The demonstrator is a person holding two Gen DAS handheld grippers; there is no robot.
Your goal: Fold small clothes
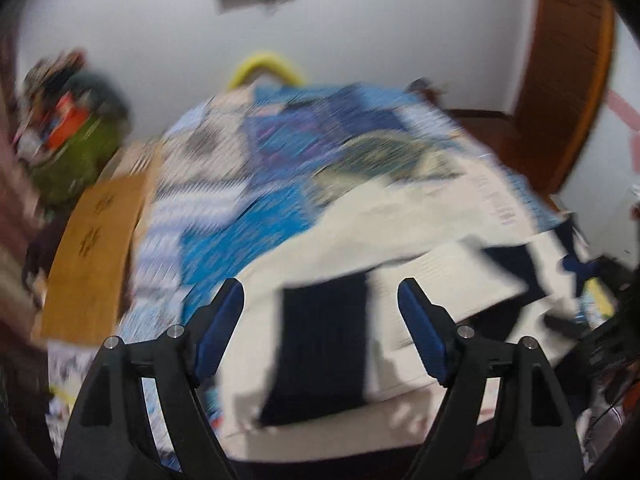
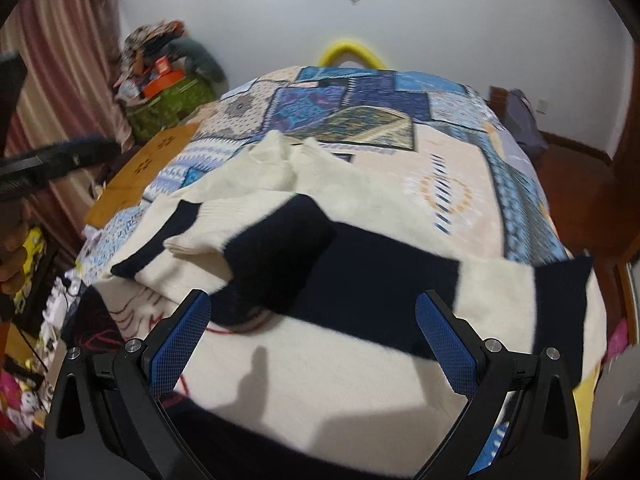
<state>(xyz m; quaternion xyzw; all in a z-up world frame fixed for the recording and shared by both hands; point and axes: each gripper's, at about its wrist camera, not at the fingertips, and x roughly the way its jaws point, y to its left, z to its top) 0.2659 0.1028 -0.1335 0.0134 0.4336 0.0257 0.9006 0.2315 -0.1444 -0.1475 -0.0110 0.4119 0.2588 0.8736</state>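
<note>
A cream sweater with wide navy stripes lies spread over the near end of a bed. One sleeve is folded across its body. My right gripper hovers over the navy stripe, open, with nothing between its blue pads. The left wrist view is blurred; it shows the same sweater with a navy band under my left gripper, which stands open and holds nothing.
A blue patchwork bedspread covers the bed. A brown board, a green bag piled with things and a pink curtain are on the left. Beyond the bed is a yellow hoop. A hand shows at the left edge.
</note>
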